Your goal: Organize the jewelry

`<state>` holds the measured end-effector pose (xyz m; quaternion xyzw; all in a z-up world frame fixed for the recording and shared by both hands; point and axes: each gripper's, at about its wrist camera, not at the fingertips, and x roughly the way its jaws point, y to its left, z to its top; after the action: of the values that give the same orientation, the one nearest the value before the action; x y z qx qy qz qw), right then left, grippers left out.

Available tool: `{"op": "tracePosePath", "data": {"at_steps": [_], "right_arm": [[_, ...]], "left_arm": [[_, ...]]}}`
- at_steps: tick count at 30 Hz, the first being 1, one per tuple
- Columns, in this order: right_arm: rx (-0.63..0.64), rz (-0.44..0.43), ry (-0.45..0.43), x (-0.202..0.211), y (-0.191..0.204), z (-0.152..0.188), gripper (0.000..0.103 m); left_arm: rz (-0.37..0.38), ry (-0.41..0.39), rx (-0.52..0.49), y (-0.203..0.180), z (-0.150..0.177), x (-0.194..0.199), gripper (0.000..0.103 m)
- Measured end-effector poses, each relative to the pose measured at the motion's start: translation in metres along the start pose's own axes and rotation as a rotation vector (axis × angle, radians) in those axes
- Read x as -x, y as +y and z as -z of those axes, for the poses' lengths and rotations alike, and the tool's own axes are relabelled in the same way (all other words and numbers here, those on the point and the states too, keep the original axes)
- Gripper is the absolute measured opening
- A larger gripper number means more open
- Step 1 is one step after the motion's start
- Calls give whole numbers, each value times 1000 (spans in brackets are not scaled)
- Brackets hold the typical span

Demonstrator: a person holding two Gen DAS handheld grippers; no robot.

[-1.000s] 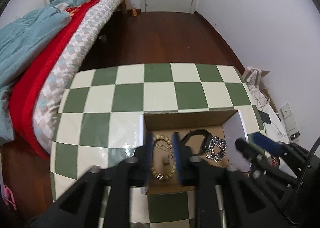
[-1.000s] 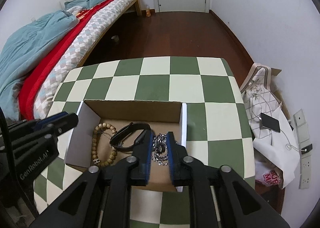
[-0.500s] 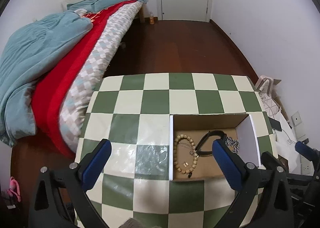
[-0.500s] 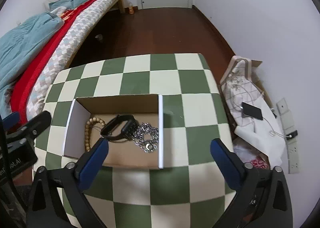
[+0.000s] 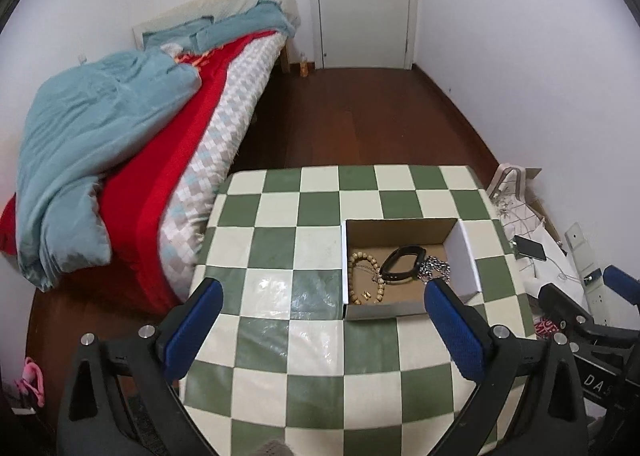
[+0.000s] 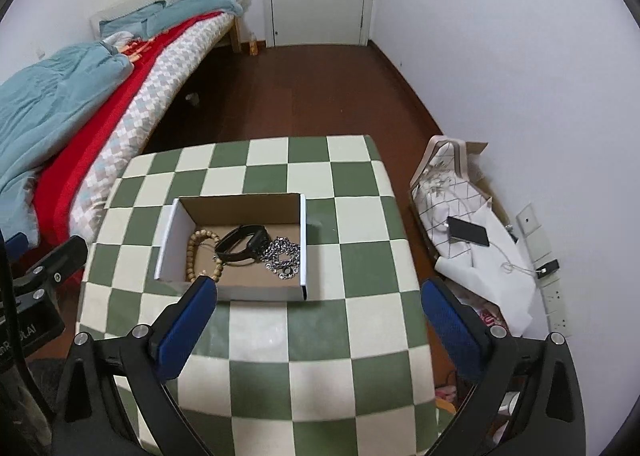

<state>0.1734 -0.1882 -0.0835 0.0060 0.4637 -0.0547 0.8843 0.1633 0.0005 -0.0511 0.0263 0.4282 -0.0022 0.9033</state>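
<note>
From the left wrist, the left gripper (image 5: 322, 320) is hanging spread wide with nothing in it, the cardboard box (image 5: 384, 311) sitting just ahead of its right fingertip on the checked table (image 5: 280, 216), holding a bead bracelet (image 5: 366, 276), a black band (image 5: 402, 265) and a silver chain (image 5: 436, 270). From the right wrist, the right gripper (image 6: 318, 316) is likewise gaping wide and holding nothing, the box (image 6: 260, 293) lying ahead toward its left fingertip, with what may be small gold pieces, too tiny to be sure of, by the beads (image 6: 196, 246), the band (image 6: 240, 242) and the chain (image 6: 284, 258).

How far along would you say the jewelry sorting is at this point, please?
Mostly done, it seems: the bead bracelet, black band and silver chain lie in the cardboard box. The left gripper and right gripper are open and empty. No jewelry shows on the checkered table.
</note>
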Motion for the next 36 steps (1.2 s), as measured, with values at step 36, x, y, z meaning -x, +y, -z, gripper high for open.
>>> {"op": "tracePosePath", "data": {"at_steps": [36], "right_arm": [[43,-1,-85,201,-2,-13,103]], "left_arm": [[52,-27,37,6,-12,151,103]]}}
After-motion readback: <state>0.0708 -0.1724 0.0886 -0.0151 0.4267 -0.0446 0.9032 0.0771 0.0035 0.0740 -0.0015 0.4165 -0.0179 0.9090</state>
